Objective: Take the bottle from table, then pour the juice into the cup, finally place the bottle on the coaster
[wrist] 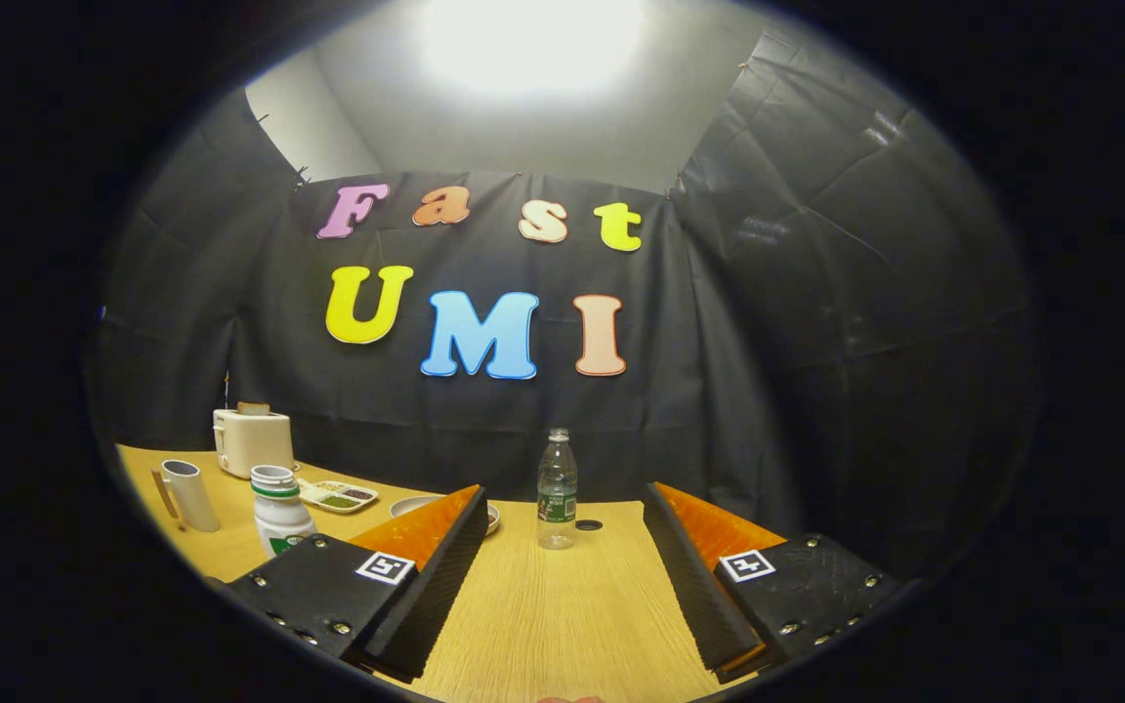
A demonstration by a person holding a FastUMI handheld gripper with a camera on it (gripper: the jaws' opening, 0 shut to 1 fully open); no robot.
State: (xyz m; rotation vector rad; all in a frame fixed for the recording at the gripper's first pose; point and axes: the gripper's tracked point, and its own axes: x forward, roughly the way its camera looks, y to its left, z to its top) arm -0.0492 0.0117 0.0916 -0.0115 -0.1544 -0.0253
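gripper view: hand-held gripper [562, 576] open, fingers wide apart, nothing between | clear water bottle [557, 488] upright on bench [543, 625], beyond fingers, path bare | small dark disc [588, 524] just beside bottle | far left: white jar [280, 510], mug [187, 495], toaster [252, 441], tray [338, 496]

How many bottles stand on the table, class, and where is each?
2. A clear bottle stands upright beyond the open gripper, centred between its fingers. A white bottle with a green band stands by the left finger. Others may be hidden behind the fingers.
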